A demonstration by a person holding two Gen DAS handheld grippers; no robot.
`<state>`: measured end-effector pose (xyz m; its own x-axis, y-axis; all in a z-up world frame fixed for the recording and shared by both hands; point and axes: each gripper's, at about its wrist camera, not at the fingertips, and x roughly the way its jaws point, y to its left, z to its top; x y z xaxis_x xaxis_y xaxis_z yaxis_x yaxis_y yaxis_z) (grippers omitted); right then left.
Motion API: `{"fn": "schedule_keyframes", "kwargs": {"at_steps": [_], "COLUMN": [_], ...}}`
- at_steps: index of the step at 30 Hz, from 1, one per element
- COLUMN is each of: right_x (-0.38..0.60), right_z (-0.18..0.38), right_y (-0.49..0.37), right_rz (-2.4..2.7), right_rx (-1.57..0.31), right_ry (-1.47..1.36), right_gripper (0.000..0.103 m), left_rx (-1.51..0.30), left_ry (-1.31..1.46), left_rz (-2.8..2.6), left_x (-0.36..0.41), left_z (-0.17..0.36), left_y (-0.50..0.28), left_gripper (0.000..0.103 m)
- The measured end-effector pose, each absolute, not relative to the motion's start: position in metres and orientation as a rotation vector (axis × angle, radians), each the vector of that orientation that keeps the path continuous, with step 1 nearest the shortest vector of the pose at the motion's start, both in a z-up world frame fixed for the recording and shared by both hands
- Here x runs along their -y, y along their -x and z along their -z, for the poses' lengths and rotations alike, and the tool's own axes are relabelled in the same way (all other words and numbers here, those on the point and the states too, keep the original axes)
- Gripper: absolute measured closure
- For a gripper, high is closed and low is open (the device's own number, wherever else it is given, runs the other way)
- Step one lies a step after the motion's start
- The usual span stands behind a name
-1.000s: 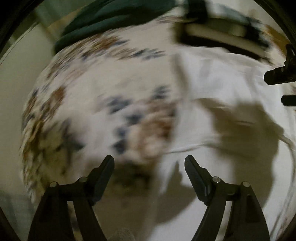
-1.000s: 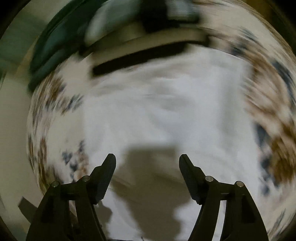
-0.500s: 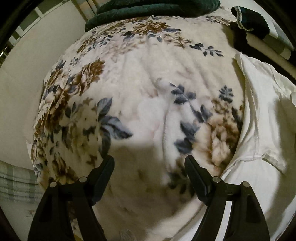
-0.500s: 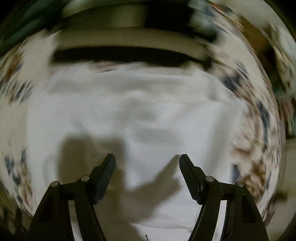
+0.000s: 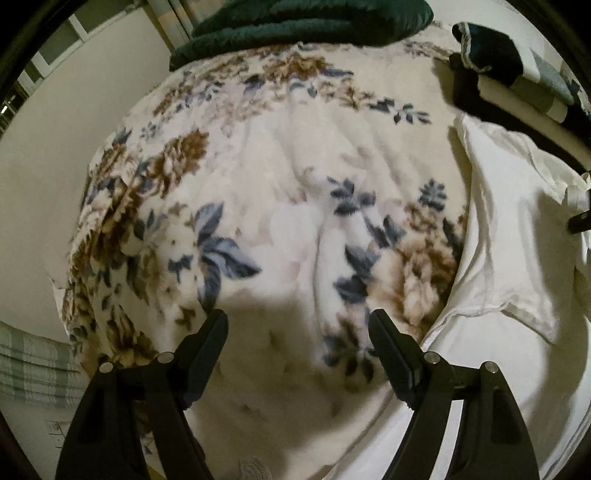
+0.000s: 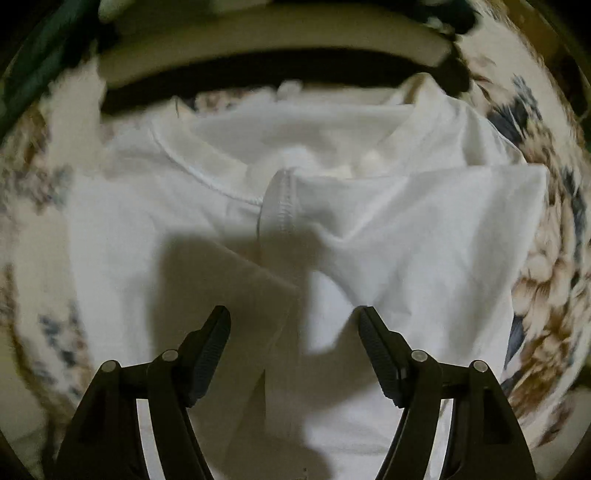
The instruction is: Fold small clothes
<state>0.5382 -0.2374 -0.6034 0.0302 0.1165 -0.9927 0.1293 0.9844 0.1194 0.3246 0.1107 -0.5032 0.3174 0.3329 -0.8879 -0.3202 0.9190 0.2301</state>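
Note:
A small white T-shirt (image 6: 406, 229) lies on a floral fleece blanket (image 6: 546, 266), its neckline toward the far side and its right part folded over the middle. My right gripper (image 6: 293, 321) is open and empty, hovering over the shirt's lower middle. In the left wrist view the shirt (image 5: 517, 258) lies at the right, with a sleeve spread out. My left gripper (image 5: 297, 325) is open and empty over the bare blanket (image 5: 258, 184), left of the shirt. A tip of the right gripper (image 5: 580, 221) shows at the right edge.
A dark green blanket (image 5: 303, 22) is piled at the far side. A dark cloth (image 5: 491, 48) lies on stacked bedding at the far right. A wall (image 5: 55, 166) stands to the left. A dark gap (image 6: 258, 74) runs beyond the shirt.
My left gripper swung left off the shirt and has settled over the bare blanket. My right gripper moved over the shirt toward its neckline. Both stay open.

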Motion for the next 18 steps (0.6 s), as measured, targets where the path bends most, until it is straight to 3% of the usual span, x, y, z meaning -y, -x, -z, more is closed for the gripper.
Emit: {"fn": "schedule_keyframes", "kwargs": {"at_steps": [8, 12, 18], "right_x": [0.384, 0.467, 0.551], "right_z": [0.528, 0.527, 0.533], "right_y": [-0.462, -0.426, -0.393], "right_rz": [-0.020, -0.028, -0.097], "right_rx": [-1.546, -1.607, -1.649], "right_ry": [-0.376, -0.379, -0.318], "right_gripper": [0.029, 0.029, 0.029], "left_rx": [-1.219, -1.254, -1.455], "left_ry": [-0.067, -0.106, -0.011], "left_rz": [-0.409, -0.339, -0.216], "left_x": [-0.043, 0.030, 0.145], "left_z": [0.499, 0.487, 0.497], "left_y": [-0.293, -0.258, -0.180], "left_gripper": [0.026, 0.026, 0.026]}}
